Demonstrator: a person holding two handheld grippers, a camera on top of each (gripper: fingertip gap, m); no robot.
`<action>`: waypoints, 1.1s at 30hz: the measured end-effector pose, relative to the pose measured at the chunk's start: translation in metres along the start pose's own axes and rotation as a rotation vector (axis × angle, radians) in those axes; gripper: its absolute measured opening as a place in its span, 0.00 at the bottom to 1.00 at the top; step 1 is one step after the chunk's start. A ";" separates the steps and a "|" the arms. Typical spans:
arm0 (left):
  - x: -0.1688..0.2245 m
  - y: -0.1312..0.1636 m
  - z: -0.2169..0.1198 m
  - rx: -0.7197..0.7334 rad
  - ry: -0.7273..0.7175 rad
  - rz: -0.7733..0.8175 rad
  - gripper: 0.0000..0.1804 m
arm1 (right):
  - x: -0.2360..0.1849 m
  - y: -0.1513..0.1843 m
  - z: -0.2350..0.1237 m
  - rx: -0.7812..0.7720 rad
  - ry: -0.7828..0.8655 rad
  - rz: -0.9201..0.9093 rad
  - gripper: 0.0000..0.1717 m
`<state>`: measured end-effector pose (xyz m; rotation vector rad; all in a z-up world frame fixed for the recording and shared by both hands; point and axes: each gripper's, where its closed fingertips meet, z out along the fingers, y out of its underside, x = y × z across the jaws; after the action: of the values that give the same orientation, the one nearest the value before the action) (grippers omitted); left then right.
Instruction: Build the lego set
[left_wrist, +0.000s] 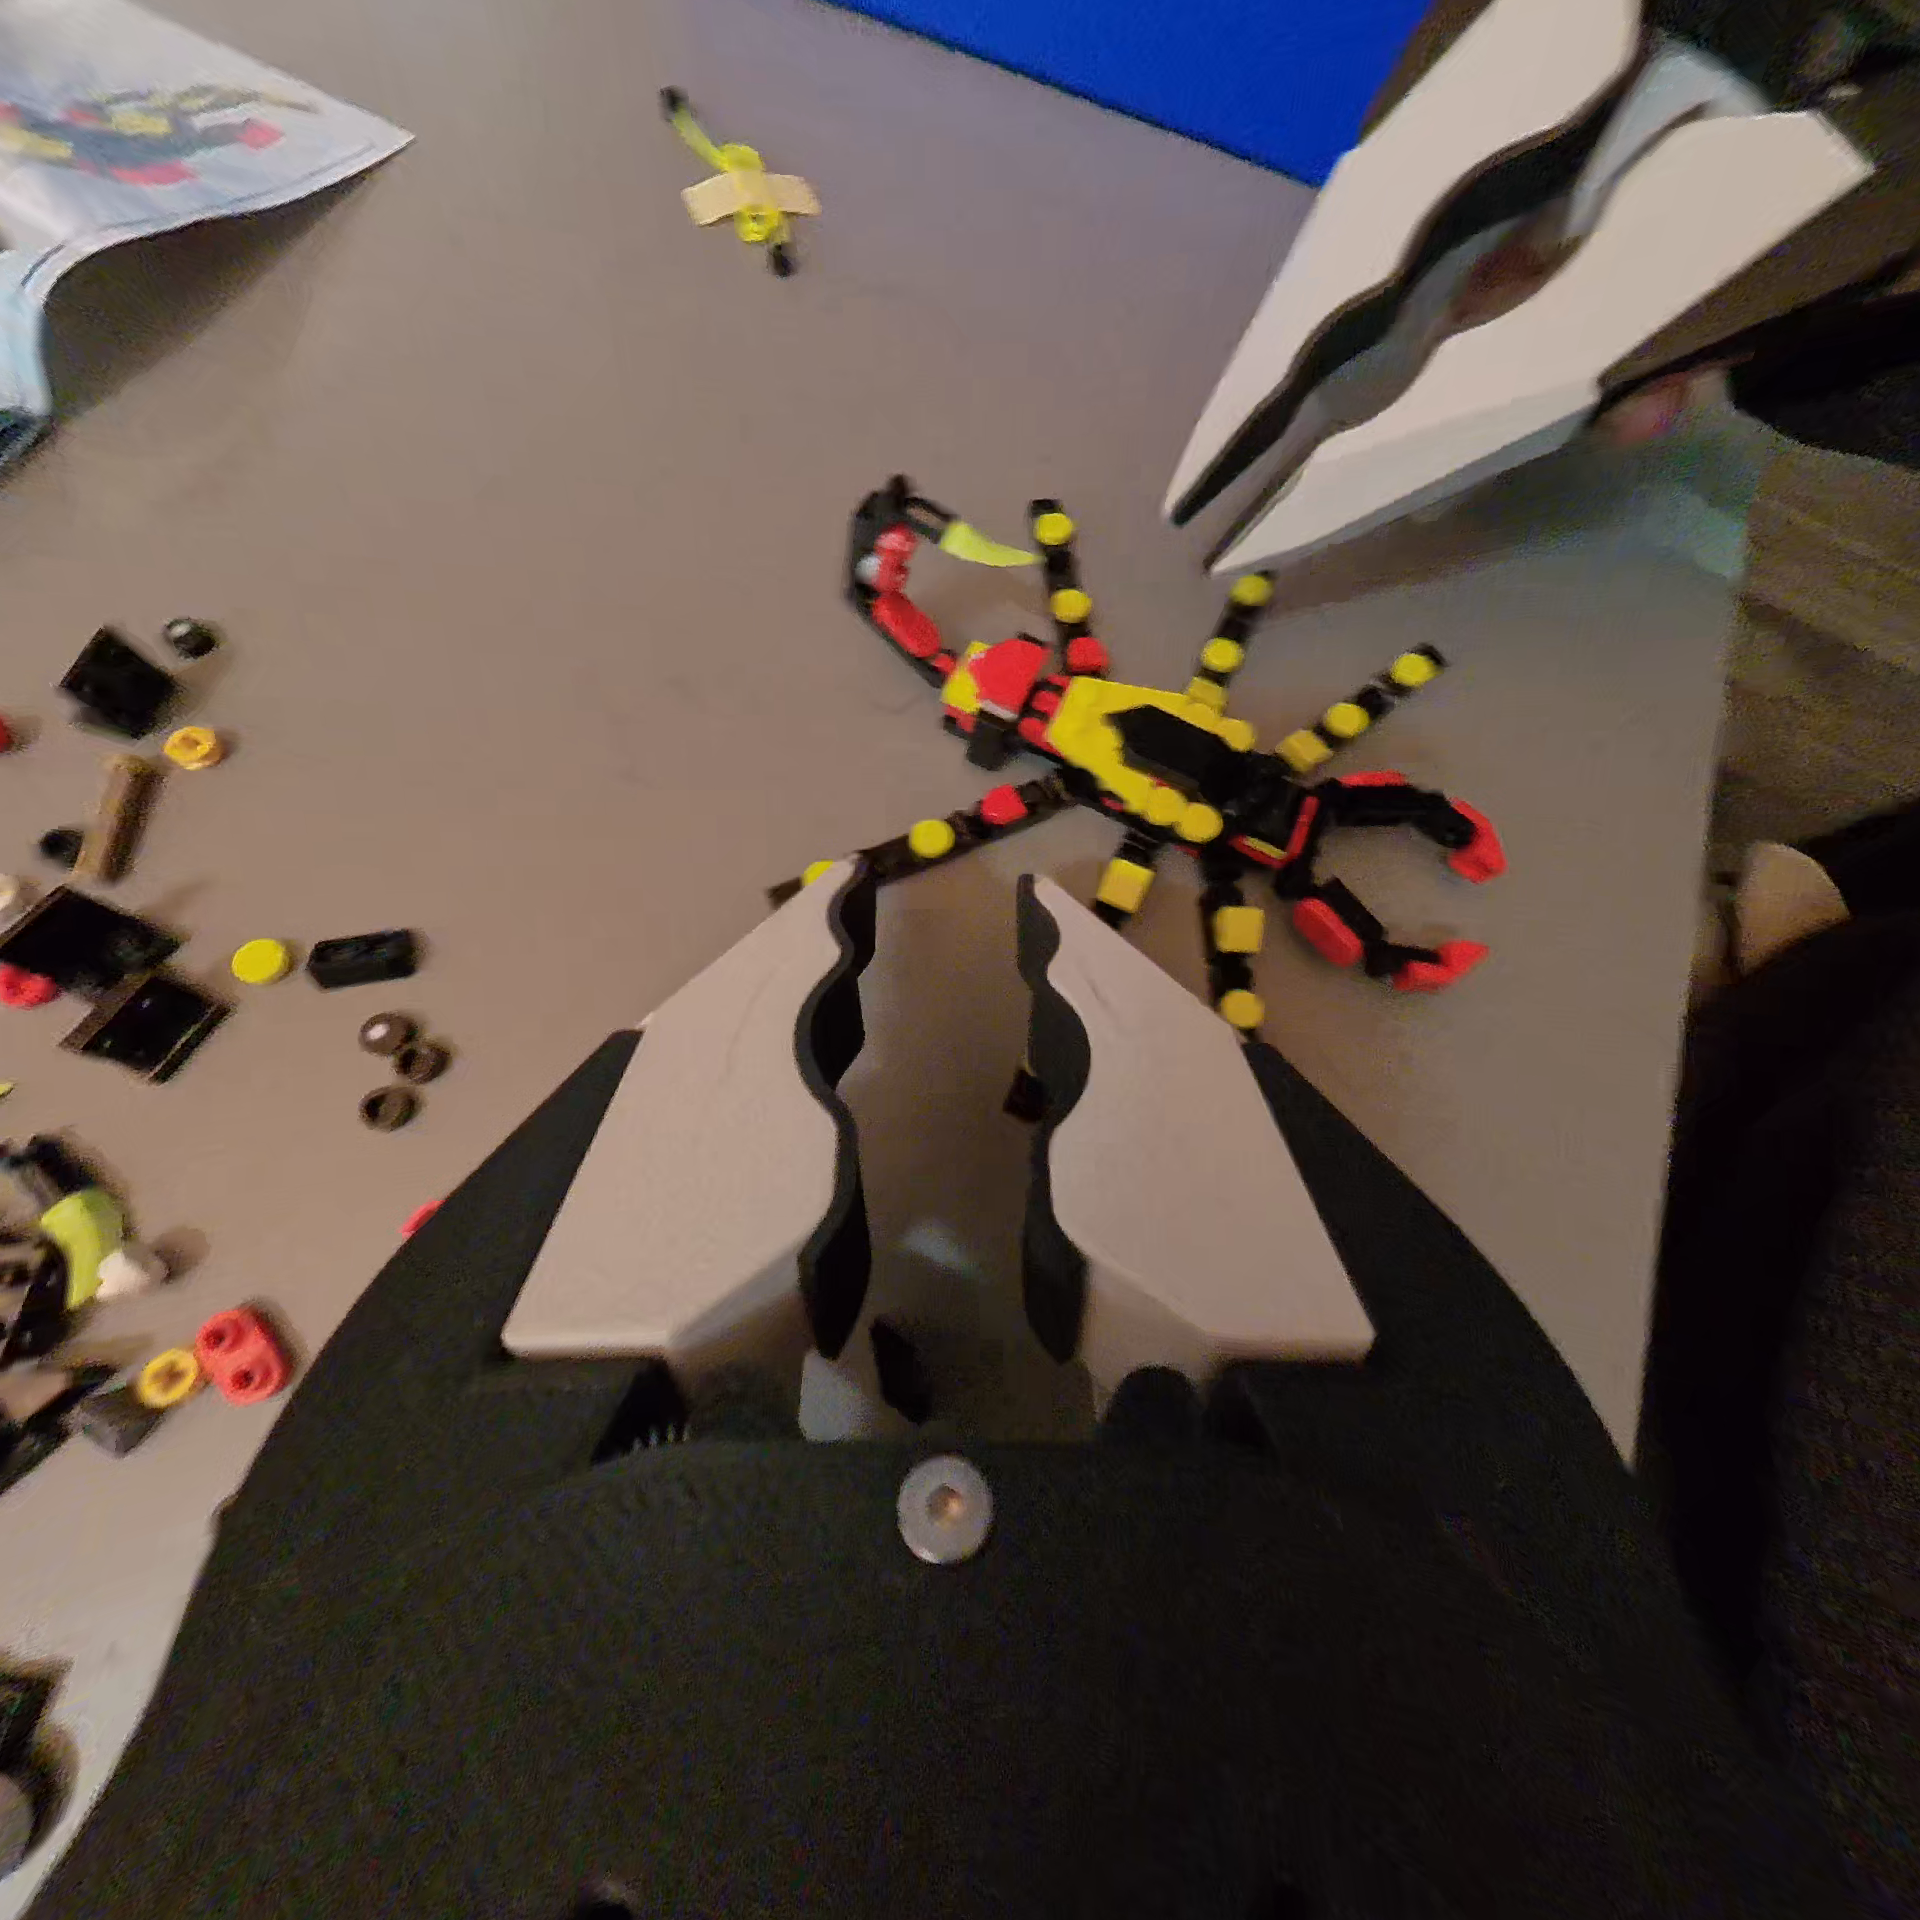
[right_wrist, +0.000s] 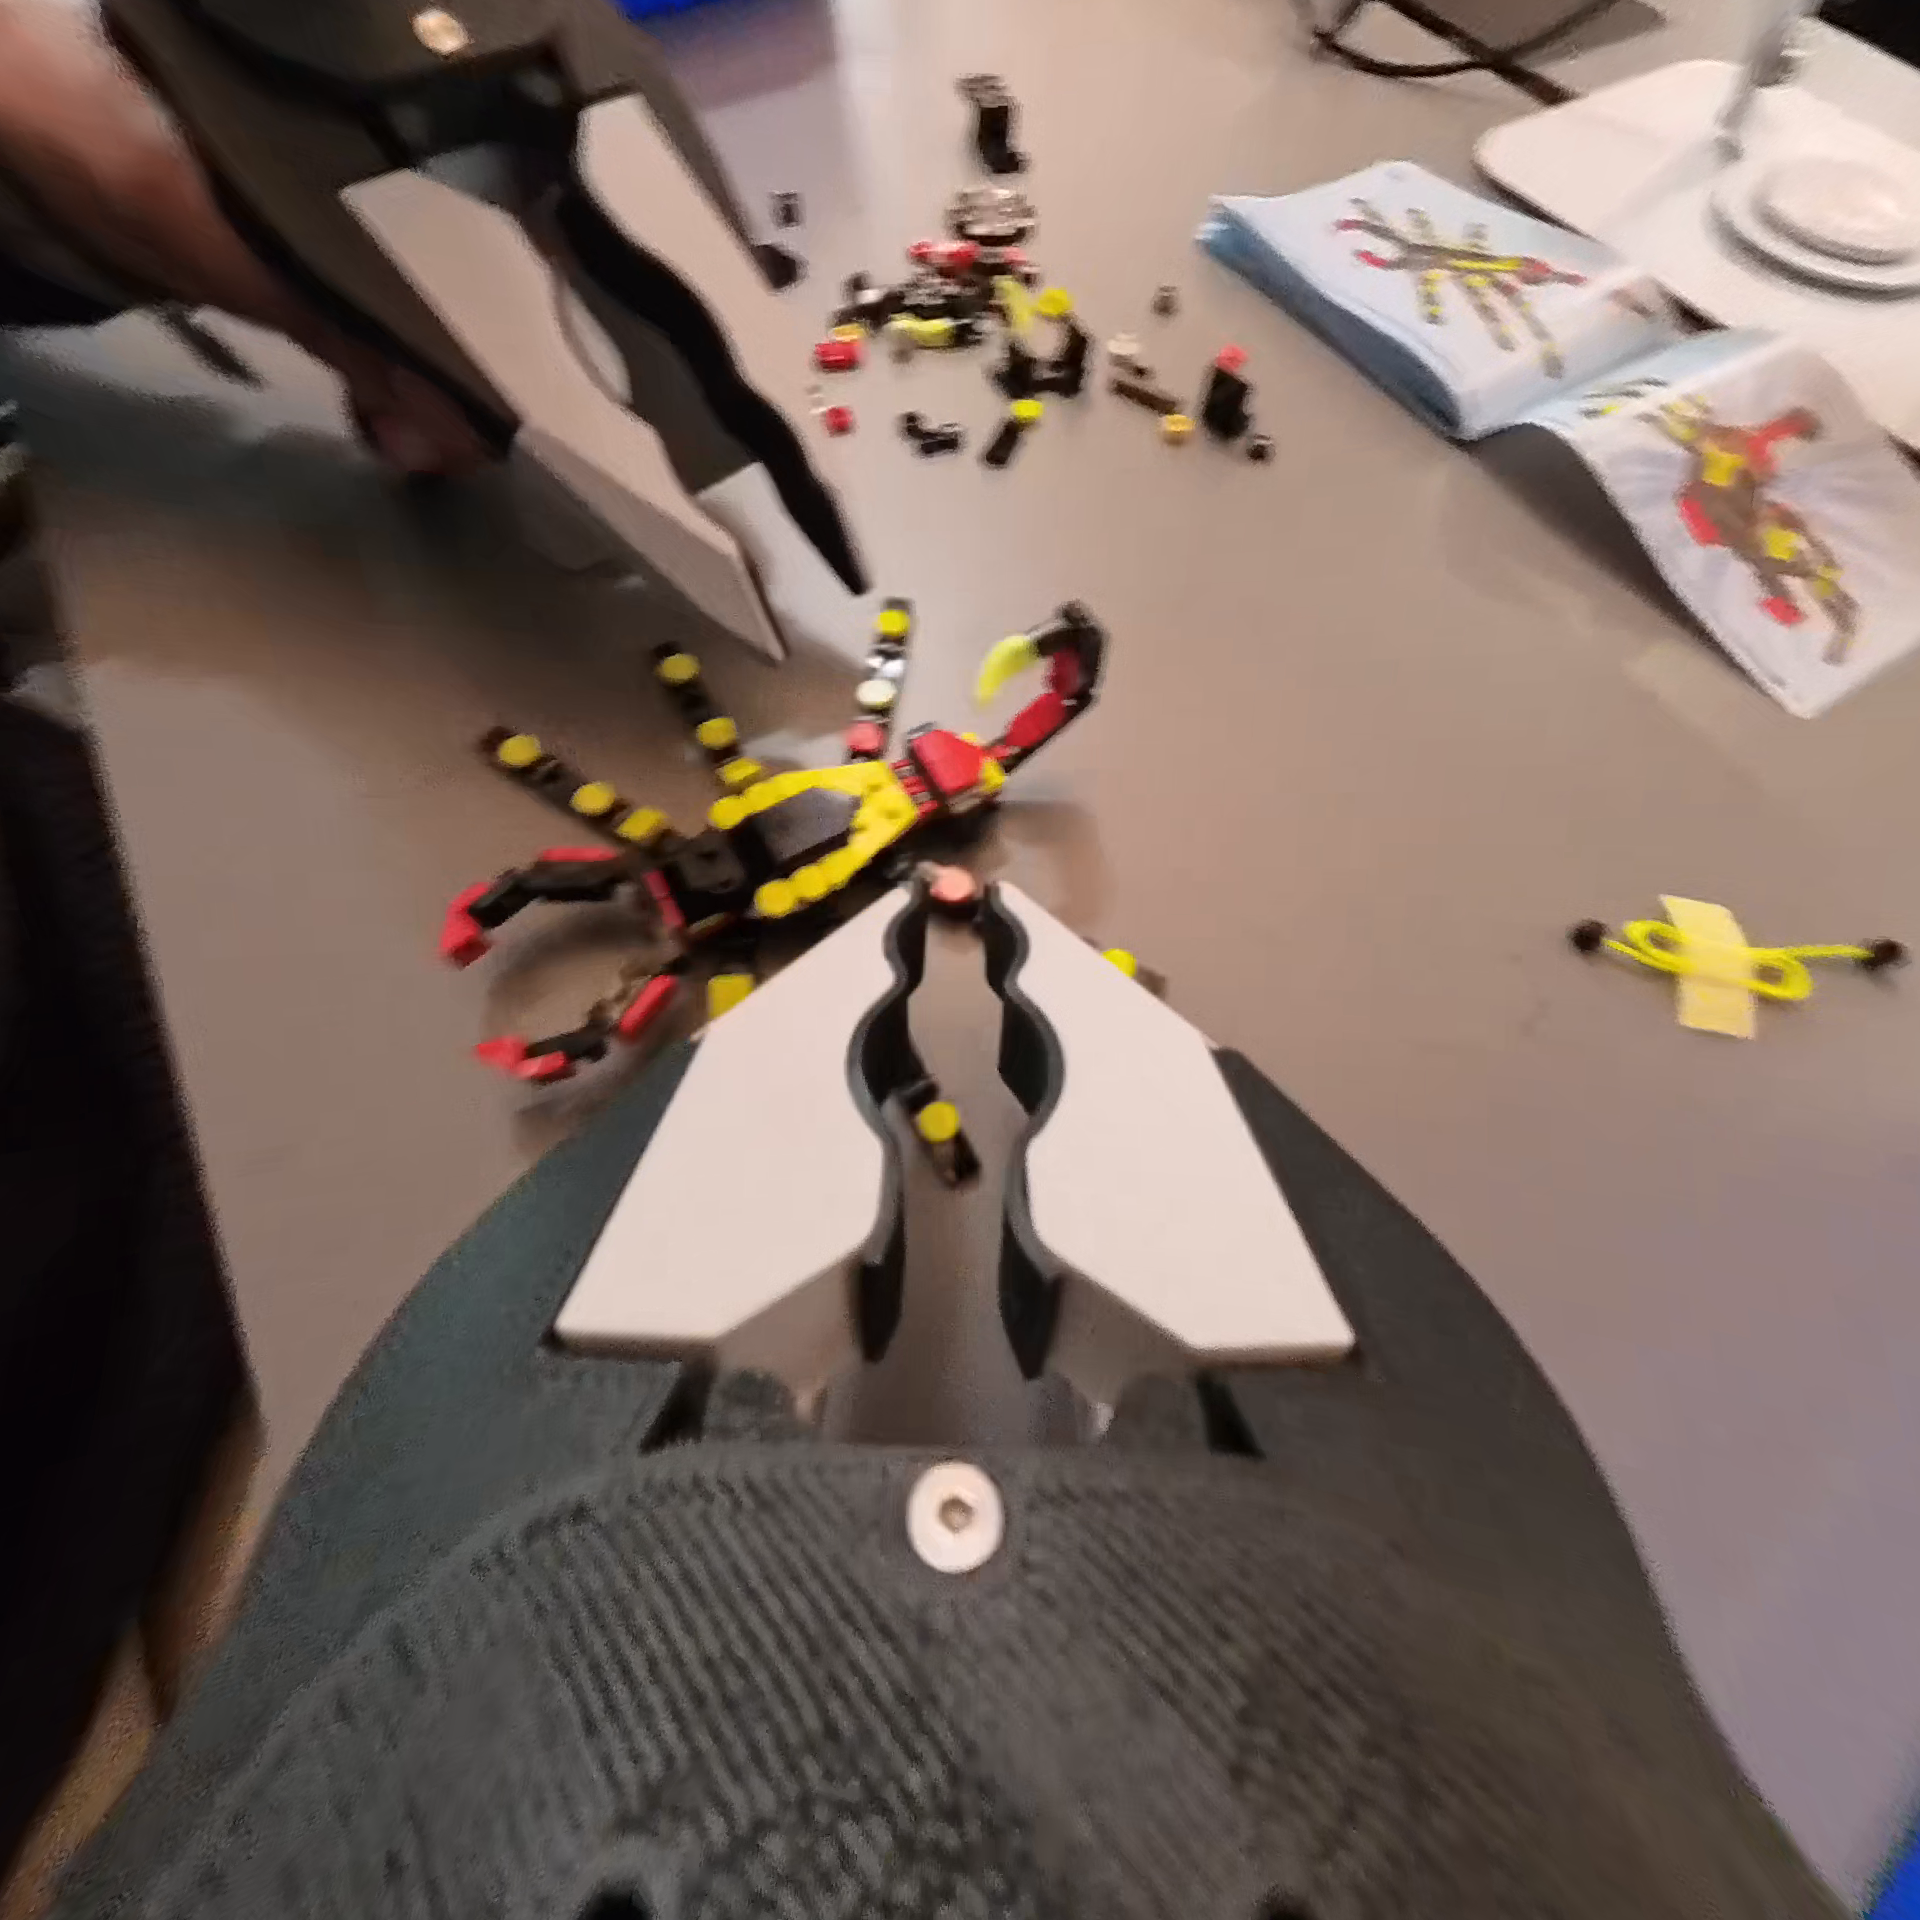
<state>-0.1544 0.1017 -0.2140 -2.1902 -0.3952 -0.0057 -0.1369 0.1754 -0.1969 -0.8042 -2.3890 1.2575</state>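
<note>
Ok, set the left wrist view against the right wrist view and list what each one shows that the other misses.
Left wrist view only: a blue strip beyond the table's far edge, and the open, empty fingers of the left hand-held gripper seen close.

Right wrist view only: white plates at the far corner, and the right hand-held gripper with a small red round piece between its fingertips.

Both: the brick scorpion, loose bricks, the instruction booklet, the taped yellow cord, and the grey table.

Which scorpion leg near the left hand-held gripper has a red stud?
The leg nearest the tail; its two neighbours show only yellow studs.
</note>
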 end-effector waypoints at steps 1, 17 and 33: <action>0.009 -0.001 -0.002 0.007 0.041 0.030 0.15 | -0.008 0.002 -0.002 -0.002 -0.043 -0.019 0.06; 0.031 0.027 -0.010 -0.100 0.157 0.196 0.31 | -0.020 0.039 -0.031 -0.102 -0.220 -0.024 0.26; 0.031 0.032 -0.004 -0.126 0.141 0.213 0.32 | -0.025 0.049 -0.024 -0.165 -0.203 -0.109 0.25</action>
<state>-0.1157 0.0893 -0.2316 -2.3299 -0.0834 -0.0696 -0.0884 0.1976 -0.2251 -0.6055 -2.6878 1.1601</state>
